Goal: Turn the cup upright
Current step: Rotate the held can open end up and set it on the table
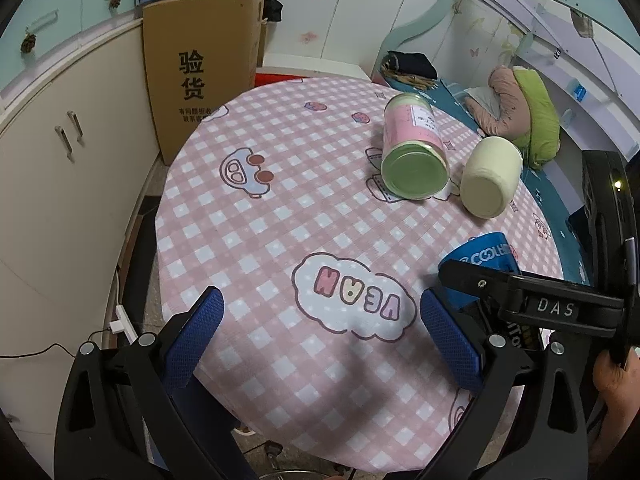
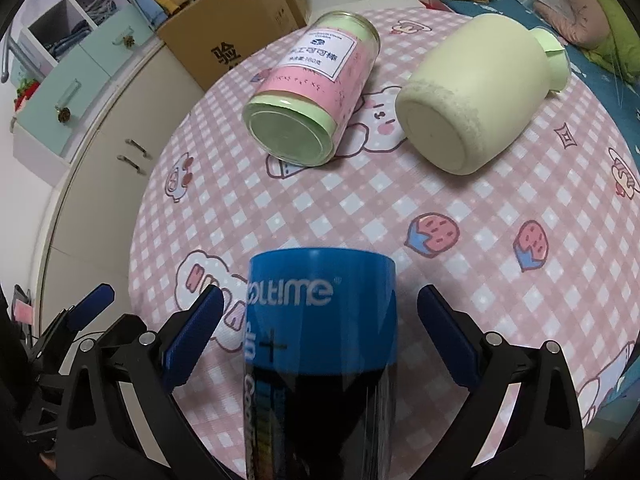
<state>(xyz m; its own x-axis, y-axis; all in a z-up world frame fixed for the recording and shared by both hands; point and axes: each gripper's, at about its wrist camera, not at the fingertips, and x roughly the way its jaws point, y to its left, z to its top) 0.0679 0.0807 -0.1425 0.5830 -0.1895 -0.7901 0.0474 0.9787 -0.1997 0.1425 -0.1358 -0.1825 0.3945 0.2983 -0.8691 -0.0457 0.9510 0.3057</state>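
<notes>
Right wrist view shows the right gripper (image 2: 320,336) fingers spread wide, holding nothing, around the smooth, probably slippery blue cup (image 2: 320,320), best gripped mid-body.

The tablecloth (image 2: 400,216) was pink and white gingham with cartoon cars, strawberries and clouds on it. The cup (image 2: 320,320) was bright blue up top with white lettering, going black lower down. 1 jar (image 2: 316,92) was pink with a white label and pale green ends, and the vase (image 2: 468,100) was cream with a light green neck. Both grippers' pads (image 2: 192,332) were blue on black frames. The cardboard box (image 1: 200,68) was brown with black print.
</notes>
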